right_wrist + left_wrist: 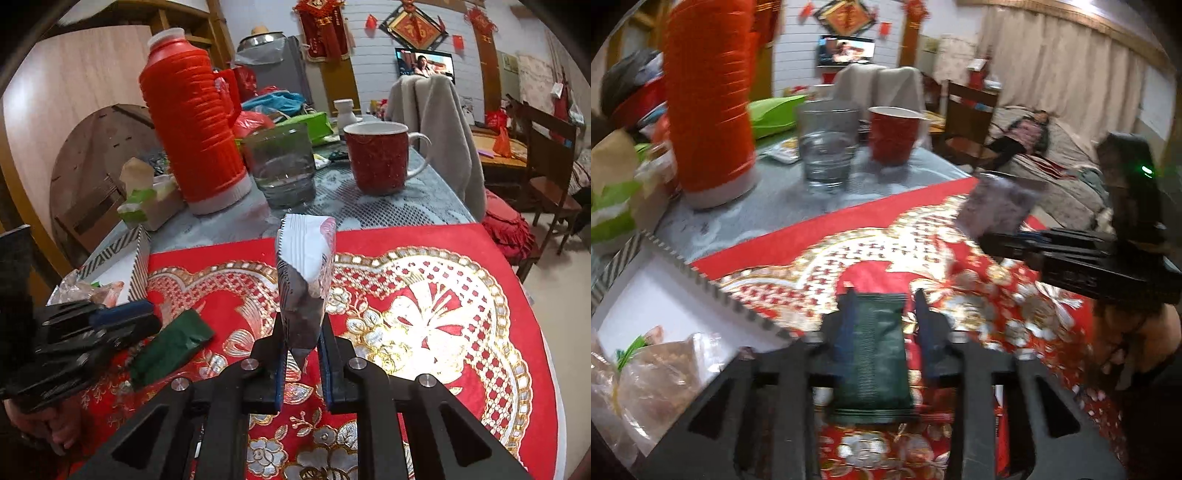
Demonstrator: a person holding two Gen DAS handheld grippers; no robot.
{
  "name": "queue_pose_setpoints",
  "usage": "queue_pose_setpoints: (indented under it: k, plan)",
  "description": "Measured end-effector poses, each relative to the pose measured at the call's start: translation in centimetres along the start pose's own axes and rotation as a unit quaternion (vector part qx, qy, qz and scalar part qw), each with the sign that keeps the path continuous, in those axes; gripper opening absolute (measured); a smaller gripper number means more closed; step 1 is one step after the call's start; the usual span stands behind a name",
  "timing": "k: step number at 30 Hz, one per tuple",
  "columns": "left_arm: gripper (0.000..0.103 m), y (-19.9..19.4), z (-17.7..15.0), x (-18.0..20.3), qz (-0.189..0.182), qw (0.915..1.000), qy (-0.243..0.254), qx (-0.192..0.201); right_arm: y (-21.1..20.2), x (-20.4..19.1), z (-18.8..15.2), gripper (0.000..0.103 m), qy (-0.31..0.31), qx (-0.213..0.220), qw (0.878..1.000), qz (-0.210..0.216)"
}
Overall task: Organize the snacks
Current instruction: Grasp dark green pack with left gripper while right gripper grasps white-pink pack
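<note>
My left gripper [883, 314] is shut on a dark green snack packet [875, 354] and holds it over the red and gold mat; it also shows in the right wrist view [147, 325] with the green packet [170, 347]. My right gripper [303, 332] is shut on a grey-white snack packet [304, 273] that stands upright between its fingers; it shows in the left wrist view [990, 243] with that packet [997, 206]. A white box with a striped rim [639, 291] holds clear-wrapped snacks [653, 373] at the left; it shows in the right wrist view [122, 258].
An orange thermos [192, 122], a glass of water [282, 166] and a red mug [376, 158] stand behind the mat [443, 314]. A tissue box [147, 203] sits left of the thermos. Chairs stand beyond the table's right edge.
</note>
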State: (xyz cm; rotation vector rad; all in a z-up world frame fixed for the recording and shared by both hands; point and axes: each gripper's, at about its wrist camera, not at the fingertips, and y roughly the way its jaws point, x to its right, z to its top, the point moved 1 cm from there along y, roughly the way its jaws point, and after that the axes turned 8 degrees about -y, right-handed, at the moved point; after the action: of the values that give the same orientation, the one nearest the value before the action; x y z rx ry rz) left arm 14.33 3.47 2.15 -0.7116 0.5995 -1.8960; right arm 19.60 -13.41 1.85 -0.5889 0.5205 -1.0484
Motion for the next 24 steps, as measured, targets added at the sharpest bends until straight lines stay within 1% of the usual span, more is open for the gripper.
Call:
queue_pose_setpoints:
  k: [2, 4, 5, 10, 13, 15, 17, 19, 21, 22, 24]
  plan:
    - [0.048, 0.6, -0.4, 0.3, -0.005, 0.9998, 0.011, -0.013, 0.1, -0.1, 0.0, 0.014, -0.001, -0.001, 1.000, 0.000]
    - [0.048, 1.5, -0.7, -0.1, 0.012, 0.9994, 0.005, -0.033, 0.0, -0.2, 0.1, 0.014, -0.003, 0.001, 1.000, 0.000]
    - [0.048, 1.6, -0.7, -0.4, 0.021, 0.9992, 0.001, -0.035, -0.1, -0.3, 0.1, 0.014, -0.003, 0.002, 1.000, 0.001]
    - [0.048, 1.4, -0.4, -1.4, 0.027, 0.9991, -0.004, -0.032, -0.1, -0.3, -0.1, 0.014, -0.003, 0.003, 1.000, -0.001]
    - [0.048, 1.7, -0.2, -2.2, 0.061, 0.9978, -0.004, -0.027, -0.1, -0.3, -0.1, 0.014, -0.003, 0.003, 1.000, -0.002]
    - [0.048, 1.4, -0.1, -2.8, 0.054, 0.9981, -0.013, -0.025, -0.1, -0.4, -0.1, 0.014, -0.004, 0.003, 1.000, -0.002]
    - [0.048, 1.3, 0.0, -2.8, 0.035, 0.9988, -0.019, -0.029, 0.0, -0.5, -0.1, 0.014, -0.005, 0.002, 1.000, -0.002]
    - [0.048, 1.4, -0.2, -2.0, 0.021, 0.9992, -0.002, -0.035, 0.0, -0.5, -0.1, 0.014, -0.006, 0.001, 1.000, -0.002]
    - [0.055, 1.8, -0.7, -1.3, 0.038, 0.9983, 0.019, -0.041, -0.1, -0.4, -0.1, 0.014, -0.004, 0.004, 1.000, -0.003]
    - [0.056, 2.0, -0.8, -1.0, 0.047, 0.9976, 0.026, -0.043, -0.1, -0.4, -0.2, 0.014, -0.003, 0.004, 1.000, -0.003]
    - [0.058, 1.9, -0.9, -0.8, 0.047, 0.9974, 0.032, -0.044, 0.0, -0.4, -0.2, 0.014, -0.002, 0.004, 1.000, -0.003]
